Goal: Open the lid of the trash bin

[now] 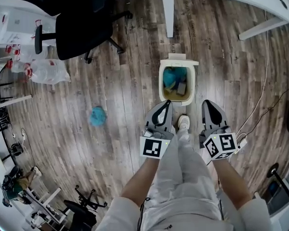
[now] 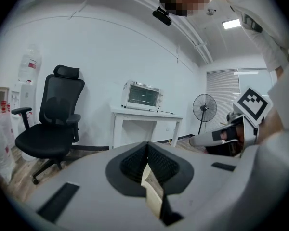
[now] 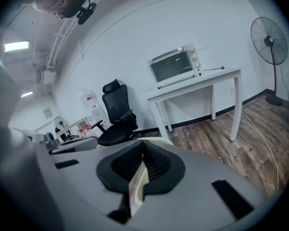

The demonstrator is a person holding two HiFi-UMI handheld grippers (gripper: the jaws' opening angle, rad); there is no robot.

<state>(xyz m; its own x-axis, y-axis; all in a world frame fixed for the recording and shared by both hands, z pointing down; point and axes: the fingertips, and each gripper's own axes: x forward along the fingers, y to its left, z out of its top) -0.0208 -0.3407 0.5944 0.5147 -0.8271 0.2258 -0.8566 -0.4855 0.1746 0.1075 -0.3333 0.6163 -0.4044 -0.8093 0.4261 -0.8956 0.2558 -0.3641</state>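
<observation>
The trash bin (image 1: 162, 83) stands on the wood floor (image 1: 120, 85), just in front of my shoe (image 1: 183, 122). Its lid (image 1: 183, 58) is tipped up at the back, and blue stuff shows inside. My left gripper (image 1: 166, 105) and my right gripper (image 1: 206, 105) hang near the bin's front edge, one on each side. Both are closed tight with nothing in them. A blue lump (image 1: 97, 115) lies on the floor to the left. A black chair (image 1: 82, 28) and a plastic bag (image 1: 48, 71) are farther off. A white cord (image 1: 266, 76) runs along the floor on the right.
</observation>
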